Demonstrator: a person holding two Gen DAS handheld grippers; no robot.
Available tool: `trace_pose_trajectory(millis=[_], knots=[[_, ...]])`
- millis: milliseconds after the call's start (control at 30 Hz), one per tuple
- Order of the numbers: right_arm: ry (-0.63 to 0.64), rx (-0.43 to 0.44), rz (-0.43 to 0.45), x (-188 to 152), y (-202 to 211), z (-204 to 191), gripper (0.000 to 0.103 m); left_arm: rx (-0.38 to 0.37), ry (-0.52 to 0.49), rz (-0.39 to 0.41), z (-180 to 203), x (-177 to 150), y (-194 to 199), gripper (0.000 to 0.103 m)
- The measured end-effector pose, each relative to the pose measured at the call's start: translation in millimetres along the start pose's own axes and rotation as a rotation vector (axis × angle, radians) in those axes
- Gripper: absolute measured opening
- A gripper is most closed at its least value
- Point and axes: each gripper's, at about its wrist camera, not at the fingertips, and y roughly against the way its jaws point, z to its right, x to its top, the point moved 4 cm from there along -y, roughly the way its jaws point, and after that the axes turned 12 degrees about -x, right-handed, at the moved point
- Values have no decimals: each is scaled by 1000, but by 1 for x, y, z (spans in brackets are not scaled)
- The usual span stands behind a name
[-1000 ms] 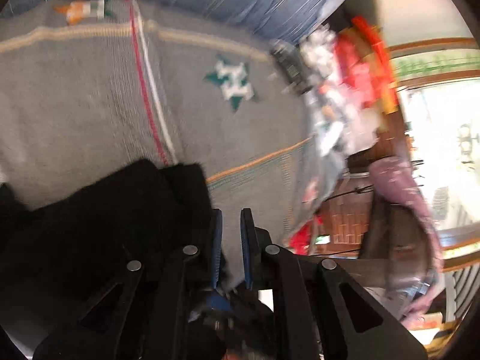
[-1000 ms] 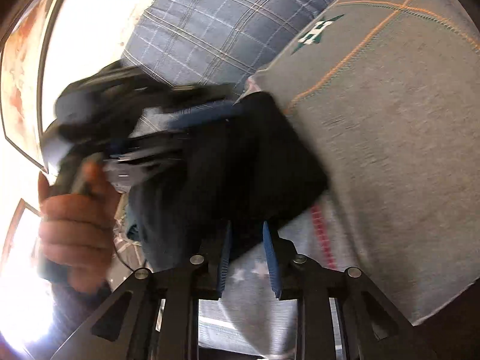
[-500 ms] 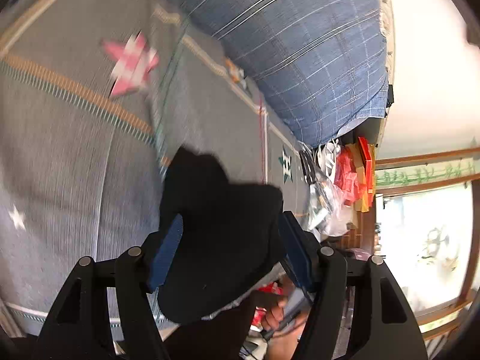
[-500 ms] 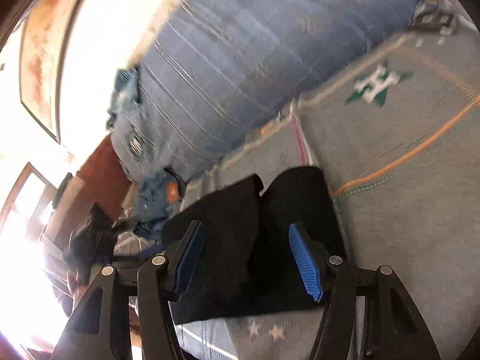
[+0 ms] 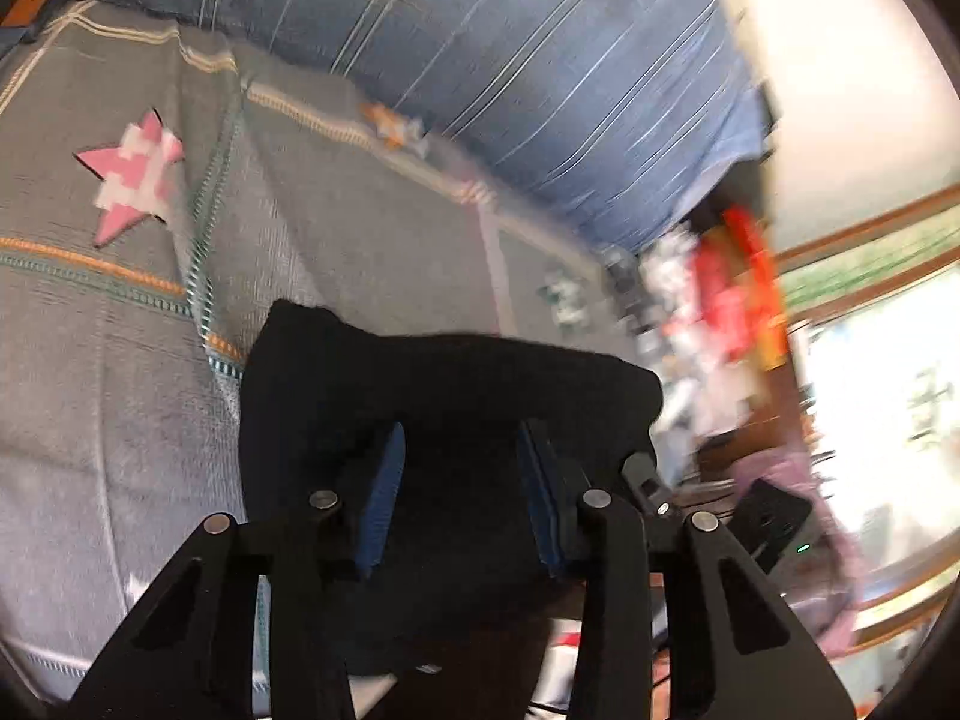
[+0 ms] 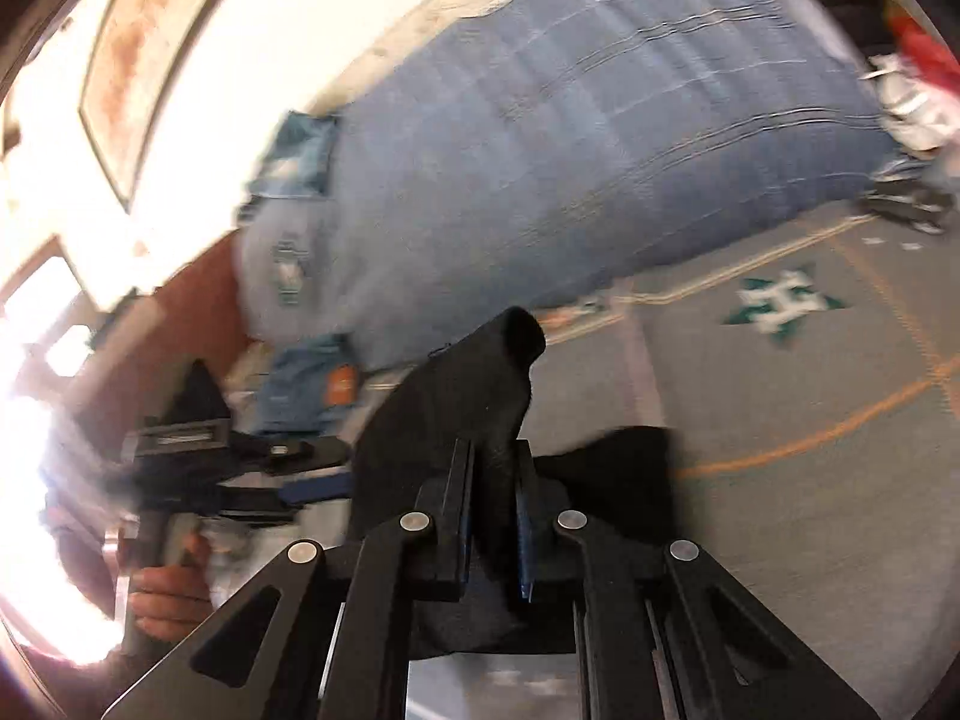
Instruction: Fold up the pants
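Right gripper (image 6: 492,516) has closed on black pants (image 6: 456,402) atop grey blanket (image 6: 810,480).

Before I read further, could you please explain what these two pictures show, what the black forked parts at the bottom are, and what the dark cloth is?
A person holds two hand grippers, each with a camera looking along its fingers. In the left camera view, the left gripper is open, with the black fabric pants between its blue pads. In the right camera view, the right gripper is shut on the pants, lifting one edge. The pants lie on a grey bedcover with star patterns, beside a blue checked quilt. A hand holding the left gripper shows at the left.
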Motion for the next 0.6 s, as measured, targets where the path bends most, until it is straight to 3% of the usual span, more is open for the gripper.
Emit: trace_pose_trajectory(millis=[100,133,267,333,367,433,533,600], knots=[[-59,-137,-128,-24,-42,41,5,58,41,-40,-26,1,-31,28],[-78,-130,-143,-30,-49,47,6,56,44,-31,-24,1,-30,27],[-89,-102,-110,-23,-35,43,13,-43,57,-14,-14,2,5,28],[-75,-100,-72,-14,-22,39,15,-81,54,47,-12,5,32,32],[-76,-96,-45,-8,-14,38,18,-58,45,84,-13,7,44,43],[-62,-64,-2,4,0,27,24,-3,40,125,-15,7,50,52],[52,-30,44,15,-1,-8,24,31,38,91,-18,4,32,52],[116,-57,59,15,-11,-23,24,122,-16,91,-16,3,13,52]])
